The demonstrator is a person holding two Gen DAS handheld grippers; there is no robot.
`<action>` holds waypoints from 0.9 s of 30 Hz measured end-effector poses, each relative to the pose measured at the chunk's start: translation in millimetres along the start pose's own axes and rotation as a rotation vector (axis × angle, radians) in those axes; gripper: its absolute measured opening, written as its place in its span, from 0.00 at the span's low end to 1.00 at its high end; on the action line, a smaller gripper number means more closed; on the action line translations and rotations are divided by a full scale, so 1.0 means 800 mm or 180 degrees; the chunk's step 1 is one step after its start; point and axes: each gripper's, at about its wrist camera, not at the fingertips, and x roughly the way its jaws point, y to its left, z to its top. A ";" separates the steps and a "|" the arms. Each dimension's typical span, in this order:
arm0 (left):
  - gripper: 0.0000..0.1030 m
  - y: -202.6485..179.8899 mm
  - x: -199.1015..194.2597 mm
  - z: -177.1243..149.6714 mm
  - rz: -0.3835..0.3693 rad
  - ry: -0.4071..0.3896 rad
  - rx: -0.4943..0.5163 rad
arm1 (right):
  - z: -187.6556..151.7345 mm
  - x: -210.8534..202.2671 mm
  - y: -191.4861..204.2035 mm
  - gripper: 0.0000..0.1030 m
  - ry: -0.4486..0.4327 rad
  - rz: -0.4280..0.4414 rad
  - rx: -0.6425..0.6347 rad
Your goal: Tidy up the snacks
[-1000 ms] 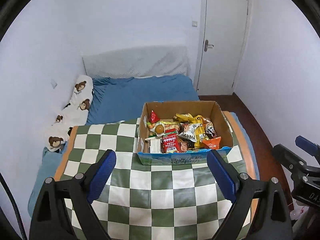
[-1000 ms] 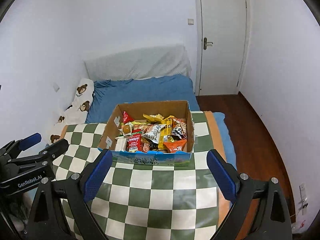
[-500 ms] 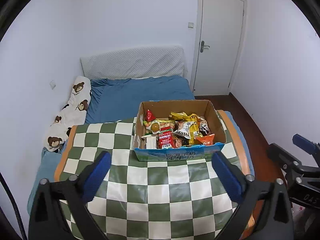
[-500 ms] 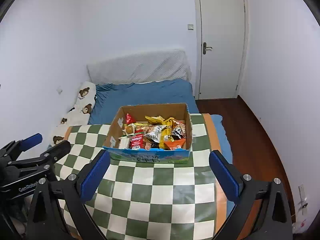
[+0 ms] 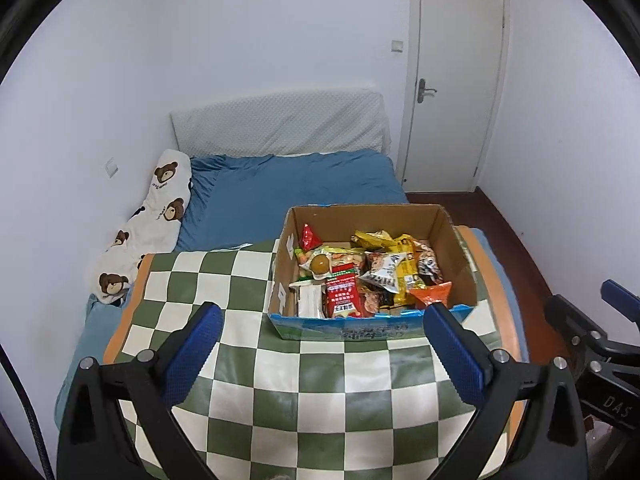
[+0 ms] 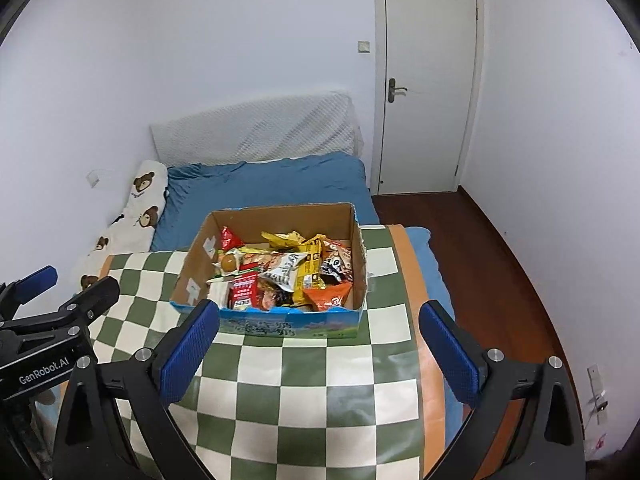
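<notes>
An open cardboard box with a blue printed front stands on a green-and-white checkered cloth. It is filled with several snack packets in red, yellow, orange and white. My left gripper is open, with nothing between its blue pads, and hangs before the box's front wall without touching it. In the right wrist view the same box and snacks lie ahead, and my right gripper is open and empty too. Each gripper shows at the other view's edge: the right gripper and the left gripper.
The checkered cloth covers the near end of a bed with a blue sheet. A bear-print pillow lies along the left wall and a white cushion leans at the head. A closed door and wooden floor are on the right.
Both grippers' jaws spread a little wider. Both views drew back from the box, then came in closer and lower again. The box and snacks have not moved.
</notes>
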 end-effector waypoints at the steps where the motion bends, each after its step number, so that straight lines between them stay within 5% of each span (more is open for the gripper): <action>1: 1.00 0.000 0.004 0.000 -0.0002 0.0022 -0.0007 | 0.002 0.008 -0.001 0.99 0.0014 -0.0005 0.0012; 15: 1.00 -0.006 0.088 0.007 0.0043 0.0405 0.0012 | 0.013 0.096 -0.009 0.99 0.0295 -0.0069 0.0044; 27: 1.00 -0.007 0.108 0.009 0.0050 0.0478 0.0013 | 0.012 0.133 -0.014 0.99 0.0467 -0.0118 0.0077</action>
